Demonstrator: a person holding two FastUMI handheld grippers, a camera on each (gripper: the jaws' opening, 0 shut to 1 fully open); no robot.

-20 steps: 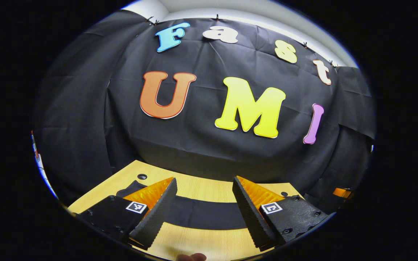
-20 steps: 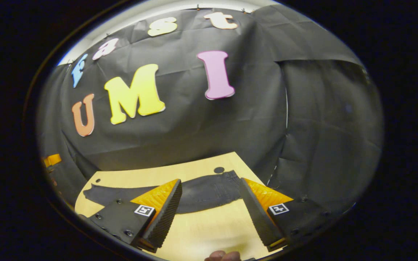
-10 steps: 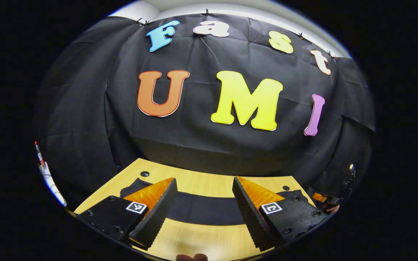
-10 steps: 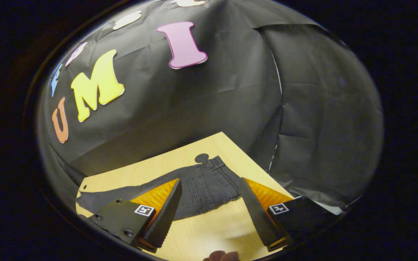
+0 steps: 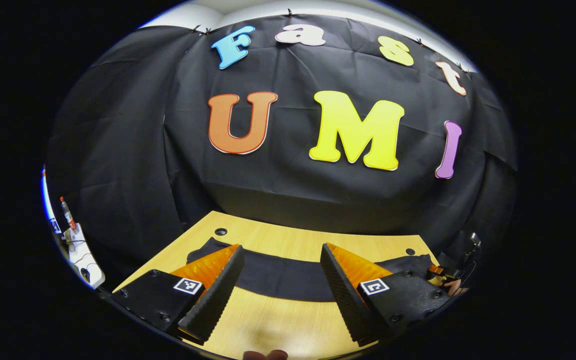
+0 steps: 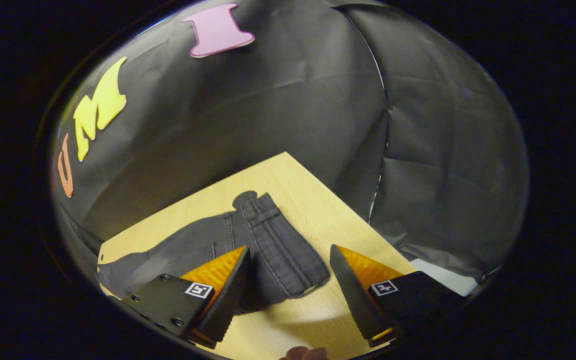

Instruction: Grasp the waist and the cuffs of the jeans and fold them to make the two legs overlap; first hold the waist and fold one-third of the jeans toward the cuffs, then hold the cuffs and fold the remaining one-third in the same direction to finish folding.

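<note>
Jeans [image 6: 268, 245] flat — beyond spread right tongs [image 6: 288, 287]

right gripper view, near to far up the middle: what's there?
Open right gripper → bare light wooden tabletop → waist end of the dark grey jeans → far wooden tabletop → black cloth booth wall.

A recording booth: black cloth wall [image 5: 278, 200] behind a bare wooden table [image 5: 288, 325].
</note>
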